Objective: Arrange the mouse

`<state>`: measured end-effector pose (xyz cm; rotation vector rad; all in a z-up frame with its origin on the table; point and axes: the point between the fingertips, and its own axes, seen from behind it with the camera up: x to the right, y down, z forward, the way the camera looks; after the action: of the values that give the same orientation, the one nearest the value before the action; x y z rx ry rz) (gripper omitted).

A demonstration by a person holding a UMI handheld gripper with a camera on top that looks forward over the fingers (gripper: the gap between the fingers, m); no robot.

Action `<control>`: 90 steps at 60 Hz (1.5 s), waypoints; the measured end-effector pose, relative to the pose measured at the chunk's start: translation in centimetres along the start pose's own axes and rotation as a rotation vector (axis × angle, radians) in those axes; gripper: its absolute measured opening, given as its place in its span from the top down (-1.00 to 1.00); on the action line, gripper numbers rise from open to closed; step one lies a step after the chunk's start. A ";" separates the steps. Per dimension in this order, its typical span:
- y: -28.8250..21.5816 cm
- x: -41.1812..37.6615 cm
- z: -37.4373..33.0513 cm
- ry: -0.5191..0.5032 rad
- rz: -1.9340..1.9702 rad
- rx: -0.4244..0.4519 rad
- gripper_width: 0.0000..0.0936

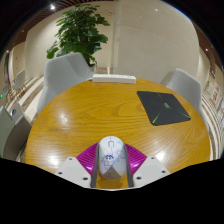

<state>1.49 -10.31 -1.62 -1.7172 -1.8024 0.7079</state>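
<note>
Your hand-held gripper (pixel 111 170) is clenched on the mouse (pixel 111 155), both pink pads pressing its sides, low over the worktop (pixel 85 115). You seem to be in the carrying step. The mouse pad (pixel 163 106) lies well ahead of the mouse; judge your next move toward it.

There is a single view, from a wide-angle camera riding on the tool (pixel 112 165). It looks forward along the two fingers (pixel 86 158) and slightly down across the round counter (pixel 90 110). It sits close above the near rim, taking in the chairs (pixel 68 70) and plant (pixel 82 30) beyond the far edge.
</note>
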 end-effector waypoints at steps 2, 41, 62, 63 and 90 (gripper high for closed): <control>0.1 0.0 -0.1 0.003 -0.005 -0.006 0.11; -18.7 22.4 7.7 0.124 0.062 0.133 0.20; -13.2 24.7 15.2 0.054 0.100 0.026 -0.50; -13.1 24.8 15.0 0.053 0.101 0.023 -0.63; -6.0 22.2 -6.1 -0.021 0.078 -0.033 -0.84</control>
<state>0.70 11.57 7.60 -1.8165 -1.7786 0.7351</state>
